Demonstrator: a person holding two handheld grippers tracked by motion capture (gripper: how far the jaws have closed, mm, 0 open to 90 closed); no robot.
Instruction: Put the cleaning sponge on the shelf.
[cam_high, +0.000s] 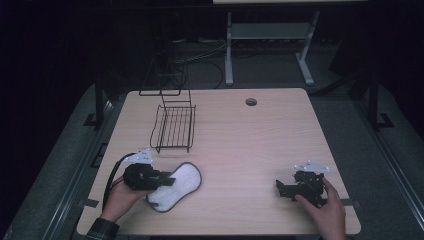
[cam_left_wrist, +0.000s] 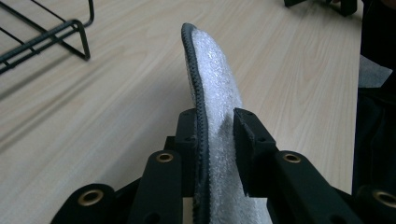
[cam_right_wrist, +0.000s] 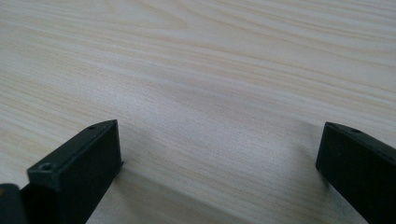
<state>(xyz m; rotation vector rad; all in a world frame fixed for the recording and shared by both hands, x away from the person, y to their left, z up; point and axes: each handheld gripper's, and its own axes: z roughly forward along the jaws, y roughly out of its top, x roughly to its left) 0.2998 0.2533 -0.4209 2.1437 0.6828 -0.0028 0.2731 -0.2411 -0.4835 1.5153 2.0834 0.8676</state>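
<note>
Left claw clamping white insole edge, right claw wide, empty

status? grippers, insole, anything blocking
Left gripper shut on insole, edge lifted. Right gripper open, over bare table. Wire rack behind insole, apart.

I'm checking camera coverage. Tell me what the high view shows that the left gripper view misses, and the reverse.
High view alone: the person's hands, the right tongs held open over bare wood, the whole wire rack, the cable hole, the floor.

Left gripper view alone: the left tongs seen close, jaws pressed on both faces of the fuzzy white insole, its dark edge raised.

Both: insole, table, part of the rack.
</note>
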